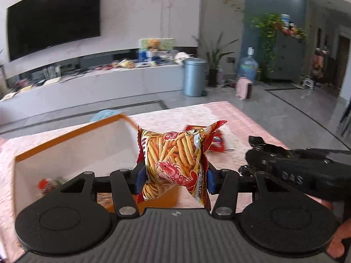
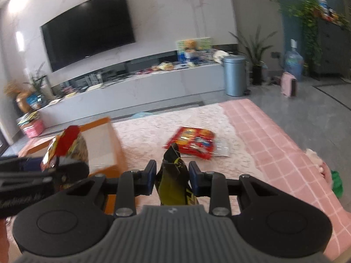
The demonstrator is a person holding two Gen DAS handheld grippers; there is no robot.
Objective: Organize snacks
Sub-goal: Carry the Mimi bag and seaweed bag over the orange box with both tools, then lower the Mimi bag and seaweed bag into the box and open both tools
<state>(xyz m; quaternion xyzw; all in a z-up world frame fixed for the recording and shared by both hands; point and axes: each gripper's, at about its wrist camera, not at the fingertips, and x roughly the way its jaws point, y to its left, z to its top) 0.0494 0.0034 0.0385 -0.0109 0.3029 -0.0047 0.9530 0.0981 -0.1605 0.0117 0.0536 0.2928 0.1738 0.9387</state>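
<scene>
My left gripper [image 1: 174,178] is shut on a puffy shrimp-stick snack bag [image 1: 173,164], red and orange with a prawn printed on it, held in the air above the near right corner of an orange-rimmed box [image 1: 72,135] with white inner walls. A small red-wrapped snack [image 1: 45,184] lies inside that box. My right gripper [image 2: 172,178] is shut on a dark green and black snack packet [image 2: 173,179], held above the pink tablecloth [image 2: 274,140]. A flat red snack pack [image 2: 193,142] lies on the cloth ahead of it. The left gripper and its shrimp-stick bag [image 2: 63,149] show at the left of the right wrist view.
The right gripper's black body [image 1: 296,166] crosses the right of the left wrist view. Beyond the table are a grey floor, a blue-grey bin [image 1: 194,76], a low TV console [image 2: 131,92] and a wall TV. A green and white object [image 2: 335,182] lies at the cloth's right edge.
</scene>
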